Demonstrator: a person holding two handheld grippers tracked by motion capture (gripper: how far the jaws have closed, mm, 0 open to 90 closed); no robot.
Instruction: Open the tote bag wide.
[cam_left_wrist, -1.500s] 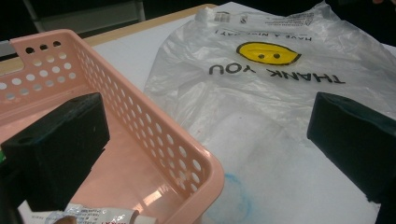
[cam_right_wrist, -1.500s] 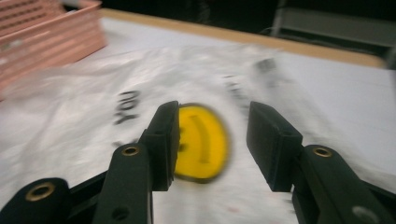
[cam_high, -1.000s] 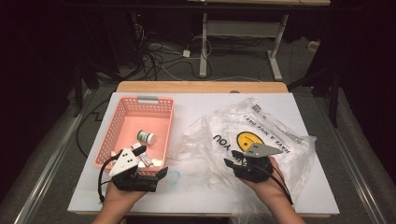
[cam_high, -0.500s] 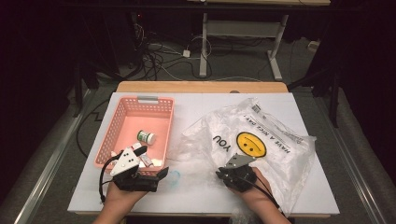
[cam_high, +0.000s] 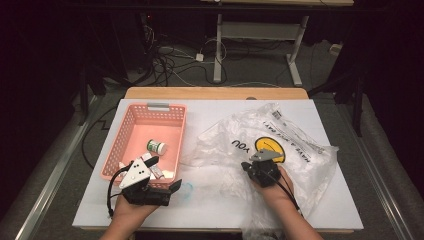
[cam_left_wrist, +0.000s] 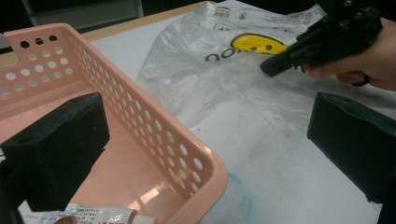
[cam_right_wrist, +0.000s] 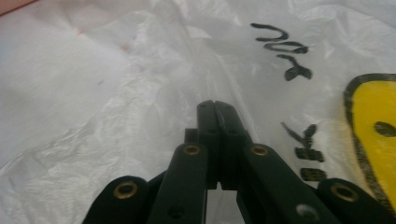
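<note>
A clear plastic bag (cam_high: 300, 150) with a yellow smiley face and black lettering lies crumpled on the right half of the white table. My right gripper (cam_high: 248, 167) rests low on its left part. Its jaws have just been closing and now meet on a ridge of the bag's film (cam_right_wrist: 205, 70) at the tips of the right gripper (cam_right_wrist: 215, 105). The left gripper (cam_high: 162, 174) is open and straddles the near right corner of a pink basket (cam_high: 131, 131). One jaw is inside the basket (cam_left_wrist: 154, 140) and the other is outside over the table.
In the basket lie a small white bottle with a green cap (cam_high: 156, 147) and a white tube (cam_left_wrist: 88, 215). A faint blue smear (cam_left_wrist: 236, 198) marks the table by the basket's corner. Beyond the table's far wooden edge are cables and a desk frame.
My right gripper has moved left and down onto the bag's left part, and its jaws have closed. The left gripper has stayed at the basket's corner.
</note>
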